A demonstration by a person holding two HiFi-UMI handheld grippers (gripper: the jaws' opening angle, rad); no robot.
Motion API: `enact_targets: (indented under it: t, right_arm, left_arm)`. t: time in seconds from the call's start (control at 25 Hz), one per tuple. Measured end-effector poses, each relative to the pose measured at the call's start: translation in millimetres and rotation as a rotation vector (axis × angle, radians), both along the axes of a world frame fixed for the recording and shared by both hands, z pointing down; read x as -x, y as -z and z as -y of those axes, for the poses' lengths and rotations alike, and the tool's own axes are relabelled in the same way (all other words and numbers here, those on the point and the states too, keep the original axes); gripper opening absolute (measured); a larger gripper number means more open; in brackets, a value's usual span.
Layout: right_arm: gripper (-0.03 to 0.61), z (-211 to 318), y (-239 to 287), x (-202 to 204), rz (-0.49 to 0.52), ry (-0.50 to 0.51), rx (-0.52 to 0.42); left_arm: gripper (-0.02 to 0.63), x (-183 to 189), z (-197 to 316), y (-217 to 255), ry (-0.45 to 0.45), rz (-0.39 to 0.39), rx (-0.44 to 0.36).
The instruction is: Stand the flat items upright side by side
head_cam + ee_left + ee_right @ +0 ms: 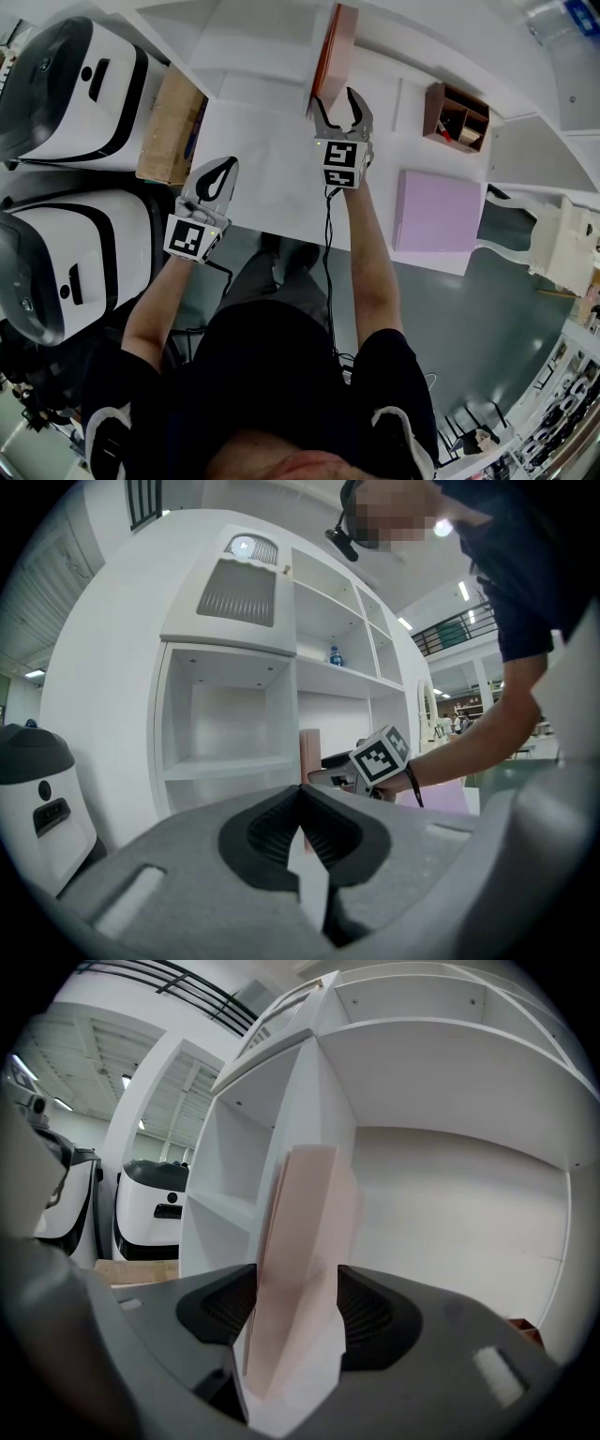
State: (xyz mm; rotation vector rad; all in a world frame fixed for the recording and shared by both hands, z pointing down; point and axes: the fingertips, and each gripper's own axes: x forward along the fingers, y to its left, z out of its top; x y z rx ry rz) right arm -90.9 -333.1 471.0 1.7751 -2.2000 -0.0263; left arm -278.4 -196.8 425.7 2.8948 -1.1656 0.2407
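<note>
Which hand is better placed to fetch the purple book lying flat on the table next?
Right. The right claw stands open around the upright book, and the purple book lies flat on its side of the table. The left claw is shut and farther off, near the opposite edge.

No legible text, label or number shows anywhere.
</note>
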Motion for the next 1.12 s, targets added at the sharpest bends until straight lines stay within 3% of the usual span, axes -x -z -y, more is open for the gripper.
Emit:
enact_targets:
  t: [0.32, 0.6, 0.8, 1.12]
  right_arm:
    - [0.276, -21.3, 13.6, -1.8, 0.054, 0.008, -0.006]
    - [0.275, -56.2, 30.4, -11.4, 0.192, 0.007, 0.011]
    - [0.272, -95.4, 44.9, -25.0, 0.273, -0.010, 0.030]
    - [0.270, -177.5, 56.6, -71.7, 0.390, -0.092, 0.064]
  left_arm:
    - [0.003, -5.9, -1.4, 3.4, -0.012, -0.015, 0.002]
    - [0.003, -21.1, -3.2, 13.2, -0.049, -0.060, 0.020]
    - [0.005, -43.9, -11.7, 19.9, -0.115, -0.085, 0.047]
    - [0.074, -100.8, -39.1, 37.8, -0.261, -0.127, 0.080]
